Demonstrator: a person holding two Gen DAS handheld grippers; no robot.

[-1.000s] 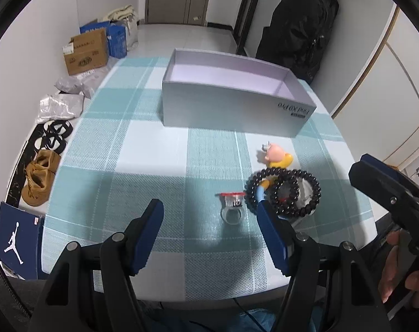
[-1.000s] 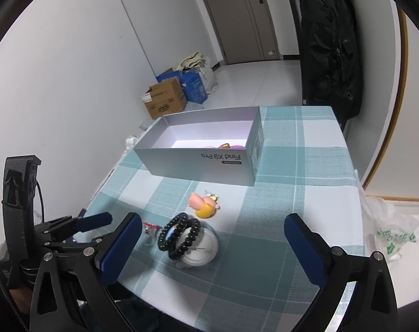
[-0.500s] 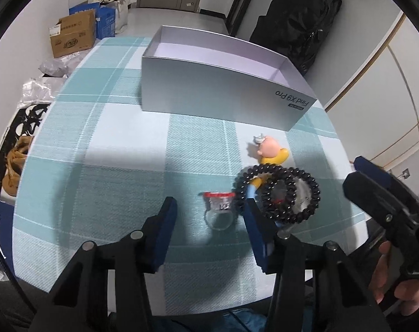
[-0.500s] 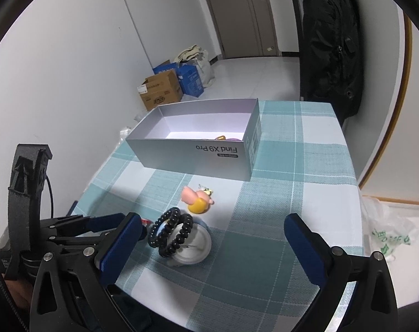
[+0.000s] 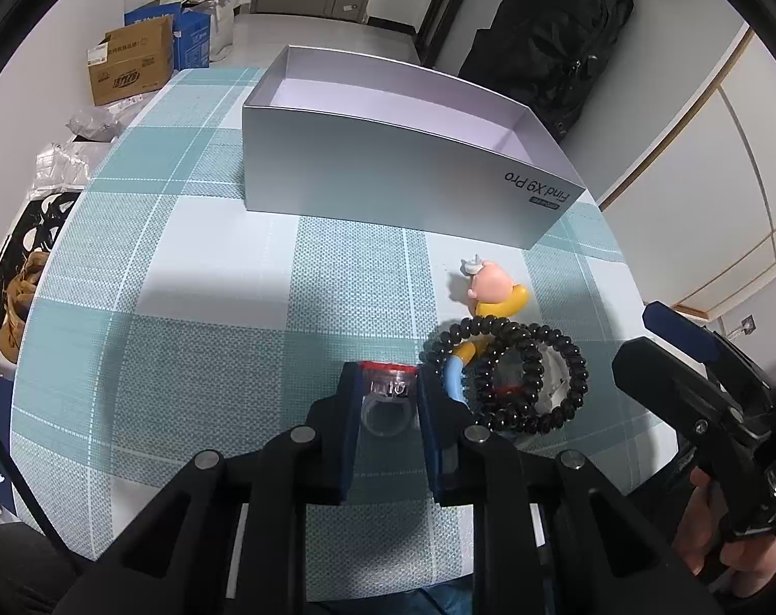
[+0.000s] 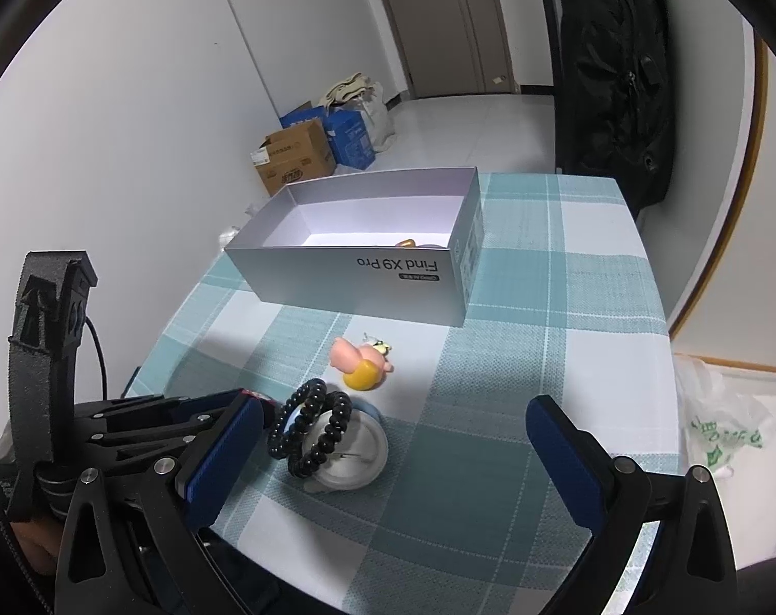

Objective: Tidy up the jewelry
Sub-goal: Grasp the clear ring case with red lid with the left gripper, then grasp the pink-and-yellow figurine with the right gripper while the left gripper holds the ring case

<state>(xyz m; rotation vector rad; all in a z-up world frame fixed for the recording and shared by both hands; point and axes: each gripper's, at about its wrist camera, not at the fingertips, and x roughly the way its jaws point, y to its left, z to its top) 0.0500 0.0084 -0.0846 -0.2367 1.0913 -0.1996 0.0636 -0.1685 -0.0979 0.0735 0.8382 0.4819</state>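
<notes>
Blue pads of the left gripper [image 5: 388,389], whose jaws have just been closing, are seen pressed on the clear ring [image 5: 388,407] at lower centre of the left wrist view, beside the black bead bracelets [image 5: 510,374], while the right gripper [image 6: 393,443] is held wide apart.

A table [image 5: 193,277], covered by a cloth in teal and white checks. On it, toward the far side, an open grey box [image 5: 388,179] printed "Find X9 Pro", the landmark here. In front of the box, near its right corner, a small pink and yellow figure [image 5: 490,292], lying on its side. Just nearer than the figure, a white round thing [image 6: 352,453] with a black bead bracelet [image 5: 510,374] on top. Left of the bracelet, just beside it, a clear ring with red top [image 5: 390,400], standing on the cloth.
</notes>
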